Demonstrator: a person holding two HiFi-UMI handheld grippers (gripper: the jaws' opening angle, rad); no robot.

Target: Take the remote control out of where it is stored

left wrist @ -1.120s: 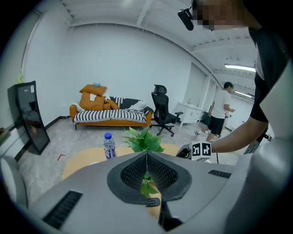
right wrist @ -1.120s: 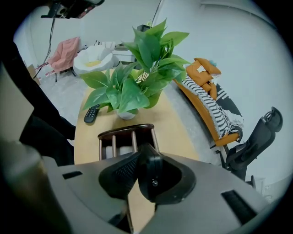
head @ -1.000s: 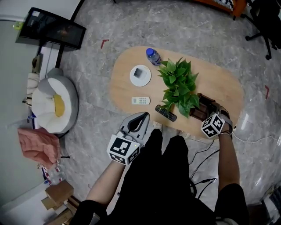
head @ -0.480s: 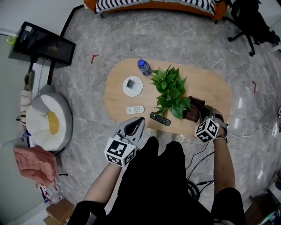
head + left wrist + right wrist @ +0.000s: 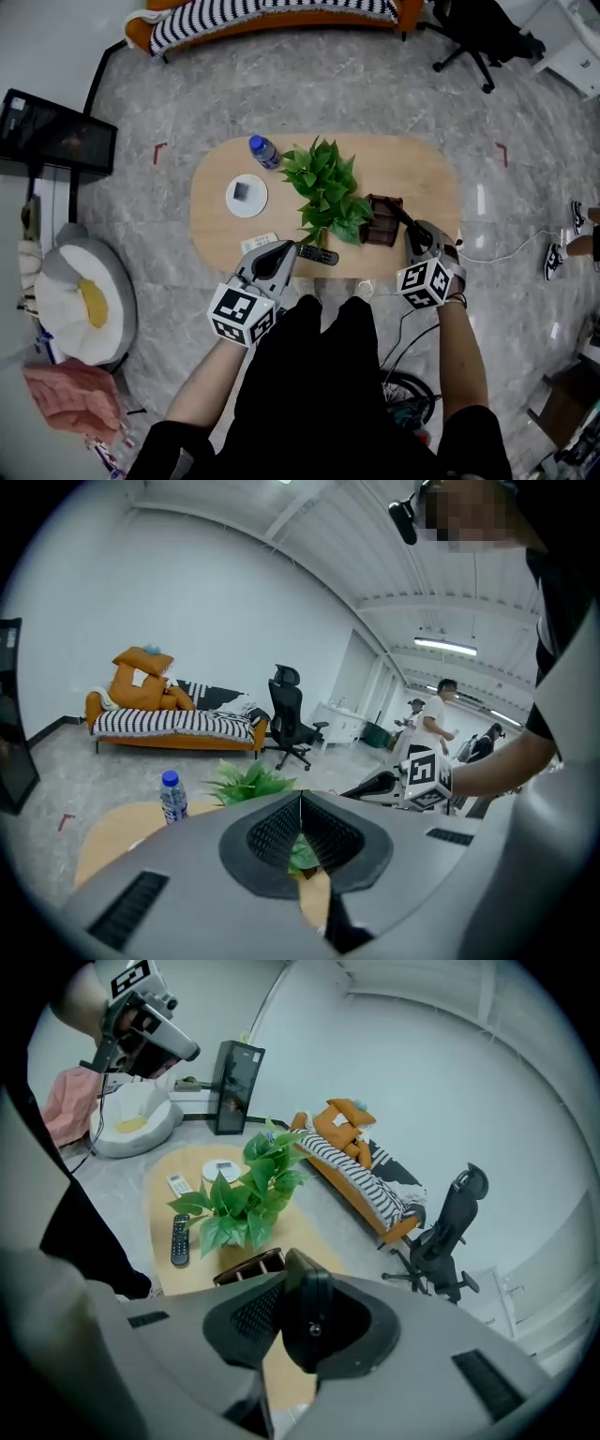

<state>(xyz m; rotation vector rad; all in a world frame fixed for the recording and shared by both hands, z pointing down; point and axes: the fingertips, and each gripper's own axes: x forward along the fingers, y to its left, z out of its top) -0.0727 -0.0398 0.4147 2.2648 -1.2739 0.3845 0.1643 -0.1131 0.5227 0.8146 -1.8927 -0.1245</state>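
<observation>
Head view: the right gripper [image 5: 412, 236] grasps a slim black plastic remote control [image 5: 397, 212] just above the dark wooden storage box [image 5: 380, 225] at the near right of the oval wooden table [image 5: 417, 169]. Left gripper view: the left gripper [image 5: 301, 808] is clenched and empty. Right gripper view: the remote sits between the jaws. Extraction seems nearly done; next, carry it clear.

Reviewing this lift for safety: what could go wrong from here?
The right gripper pinches the held remote near one end, so it may pivot or slip out. Its free end seems close to the wooden holder and the leaves of the plant; a sideways swing could snag them or tip the holder.
</observation>
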